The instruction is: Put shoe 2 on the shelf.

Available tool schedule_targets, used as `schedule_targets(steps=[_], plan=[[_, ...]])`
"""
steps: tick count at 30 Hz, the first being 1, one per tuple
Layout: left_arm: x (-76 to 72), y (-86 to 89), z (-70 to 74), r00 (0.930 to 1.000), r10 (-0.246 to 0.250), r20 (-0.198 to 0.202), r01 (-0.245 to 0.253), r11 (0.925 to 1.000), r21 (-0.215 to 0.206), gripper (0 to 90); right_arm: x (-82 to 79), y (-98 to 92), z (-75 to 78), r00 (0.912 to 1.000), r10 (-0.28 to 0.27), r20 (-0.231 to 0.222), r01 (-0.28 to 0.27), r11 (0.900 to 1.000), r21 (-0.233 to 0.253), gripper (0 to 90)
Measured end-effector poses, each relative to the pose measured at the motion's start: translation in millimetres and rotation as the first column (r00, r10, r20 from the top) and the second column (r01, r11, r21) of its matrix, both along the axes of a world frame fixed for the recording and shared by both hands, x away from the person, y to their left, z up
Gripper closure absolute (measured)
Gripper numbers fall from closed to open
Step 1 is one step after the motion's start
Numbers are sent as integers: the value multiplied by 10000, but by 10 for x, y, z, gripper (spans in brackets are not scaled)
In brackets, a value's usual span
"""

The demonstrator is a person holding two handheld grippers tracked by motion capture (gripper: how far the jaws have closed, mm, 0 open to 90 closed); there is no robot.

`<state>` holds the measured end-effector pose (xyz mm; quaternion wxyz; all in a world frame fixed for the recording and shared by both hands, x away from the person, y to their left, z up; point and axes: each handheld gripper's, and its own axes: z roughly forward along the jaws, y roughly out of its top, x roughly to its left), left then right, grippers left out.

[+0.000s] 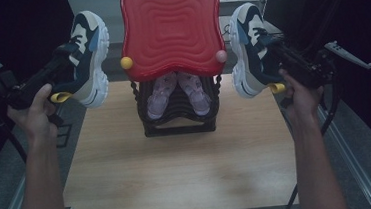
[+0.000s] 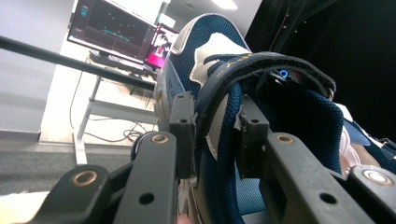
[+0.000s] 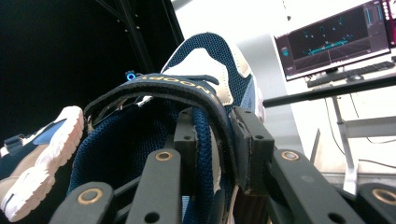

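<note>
Two navy, cream and white sneakers hang in the air on either side of a black shoe rack (image 1: 180,127). My left gripper (image 1: 67,56) is shut on the collar of the left sneaker (image 1: 88,59), its jaws pinching the mesh side wall (image 2: 219,126). My right gripper (image 1: 274,45) is shut on the right sneaker (image 1: 248,49), clamped on the collar beside the strap (image 3: 210,130). Both sneakers point toes up, soles facing the rack. A pair of pink shoes (image 1: 177,92) sits on the rack's lower shelf under its red wavy top (image 1: 170,28).
The rack stands at the far middle of a wooden table (image 1: 178,170). A yellow knob (image 1: 126,63) and a pink knob (image 1: 221,56) stick out at the red top's lower corners. A desk with monitors (image 2: 112,28) stands beyond. Dark frame bars flank the table.
</note>
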<state>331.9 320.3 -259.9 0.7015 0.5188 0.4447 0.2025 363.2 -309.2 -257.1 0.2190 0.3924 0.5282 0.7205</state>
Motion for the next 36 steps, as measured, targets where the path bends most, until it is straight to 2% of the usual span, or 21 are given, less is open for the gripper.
schedule_targets(steps=[6, 13, 17, 27, 36], plan=[[35, -81, 174, 9999, -113, 103, 113, 9999, 11, 731, 5, 147, 223, 9992, 267, 284, -263, 9995, -160, 728], [152, -232, 347, 9998, -106, 179, 102, 9997, 227, 732, 107, 338, 412, 9984, 464, 312, -452, 9983, -379, 728], [195, -323, 401, 9995, -177, 268, 170, 9995, 273, 732, 164, 425, 512, 9982, 491, 338, -471, 9972, -579, 729], [274, -519, 545, 9990, -304, 336, 289, 9987, 431, 732, 245, 604, 656, 9969, 692, 367, -663, 9949, -756, 729], [469, -739, 684, 9989, -330, 329, 308, 9974, 658, 733, 359, 790, 805, 9957, 807, 463, -760, 9926, -950, 729]])
